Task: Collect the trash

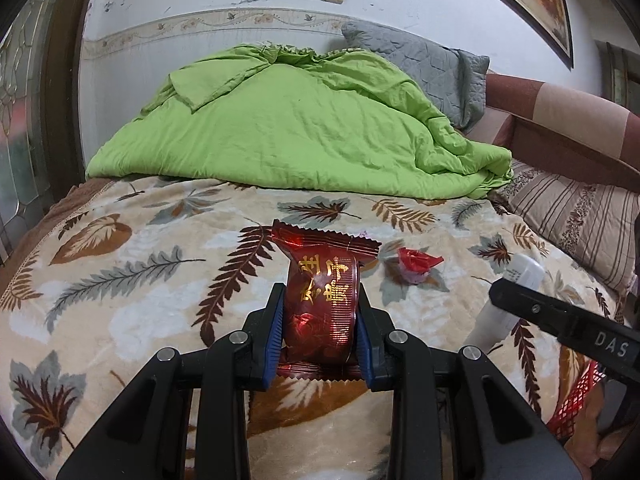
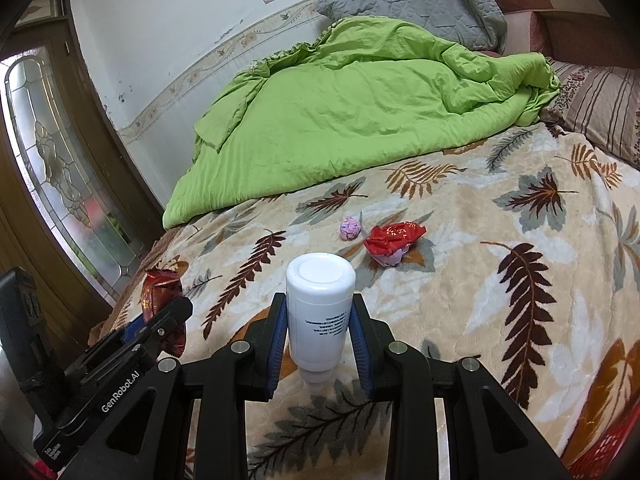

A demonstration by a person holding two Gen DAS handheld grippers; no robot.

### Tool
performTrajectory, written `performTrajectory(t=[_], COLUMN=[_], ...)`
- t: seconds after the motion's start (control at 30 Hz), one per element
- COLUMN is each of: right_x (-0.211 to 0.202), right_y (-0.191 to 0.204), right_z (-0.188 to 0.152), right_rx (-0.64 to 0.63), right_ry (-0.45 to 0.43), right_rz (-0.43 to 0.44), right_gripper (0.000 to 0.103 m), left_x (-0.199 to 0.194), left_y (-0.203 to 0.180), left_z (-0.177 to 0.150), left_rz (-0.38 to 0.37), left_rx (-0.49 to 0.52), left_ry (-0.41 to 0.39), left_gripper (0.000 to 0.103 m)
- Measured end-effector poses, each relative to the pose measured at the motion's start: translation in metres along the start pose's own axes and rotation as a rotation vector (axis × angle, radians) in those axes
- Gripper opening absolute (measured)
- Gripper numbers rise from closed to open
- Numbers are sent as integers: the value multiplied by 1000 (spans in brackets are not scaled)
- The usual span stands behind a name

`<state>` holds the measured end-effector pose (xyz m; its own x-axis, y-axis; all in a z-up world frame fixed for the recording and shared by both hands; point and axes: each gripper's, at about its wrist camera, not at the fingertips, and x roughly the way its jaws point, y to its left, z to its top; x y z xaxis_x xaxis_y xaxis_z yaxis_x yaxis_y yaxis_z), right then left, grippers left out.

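Left gripper [image 1: 320, 320] pinched a red snack wrapper [image 1: 320, 300]; right gripper [image 2: 320, 336] pinched a white bottle [image 2: 320, 308]; crumpled red wrapper [image 2: 394, 242] and purple paper ball [image 2: 350, 228] remained mid-blanket [image 2: 500, 280]

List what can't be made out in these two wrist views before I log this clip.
- Trash container: a red mesh thing is cut off by the frame edge and the right claw; what it is can't be told.
- White bottle: label print too small to read; in the left view, the right claw's body covers most of it.
- Dark red wrapper: its lower end sits behind the left claw.
- Small purple ball: the wrapper hides nearly all of it in the left view.
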<state>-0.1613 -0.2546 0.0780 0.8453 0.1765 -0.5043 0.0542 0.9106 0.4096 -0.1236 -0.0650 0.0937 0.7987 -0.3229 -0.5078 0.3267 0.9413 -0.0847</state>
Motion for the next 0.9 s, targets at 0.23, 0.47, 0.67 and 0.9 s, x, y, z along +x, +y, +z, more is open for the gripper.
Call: performTrajectory(t=[0.23, 0.47, 0.67, 0.9], right_x=[-1, -31, -102, -204], right_y=[-6, -20, -54, -105], right_z=[2, 6, 7, -4], right_rx=[30, 65, 104, 144], right_ry=[1, -24, -68, -125], right_rz=[20, 25, -13, -138], right_gripper=[33, 33, 33, 33], left_x=[2, -1, -21, -55], left_y=[-1, -20, -77, -157], left_z=[-2, -1, -2, -2], left_rz=[1, -67, -221, -483], left_rx=[12, 60, 145, 210], left_ry=[5, 17, 28, 87], left_gripper=[30, 30, 30, 30])
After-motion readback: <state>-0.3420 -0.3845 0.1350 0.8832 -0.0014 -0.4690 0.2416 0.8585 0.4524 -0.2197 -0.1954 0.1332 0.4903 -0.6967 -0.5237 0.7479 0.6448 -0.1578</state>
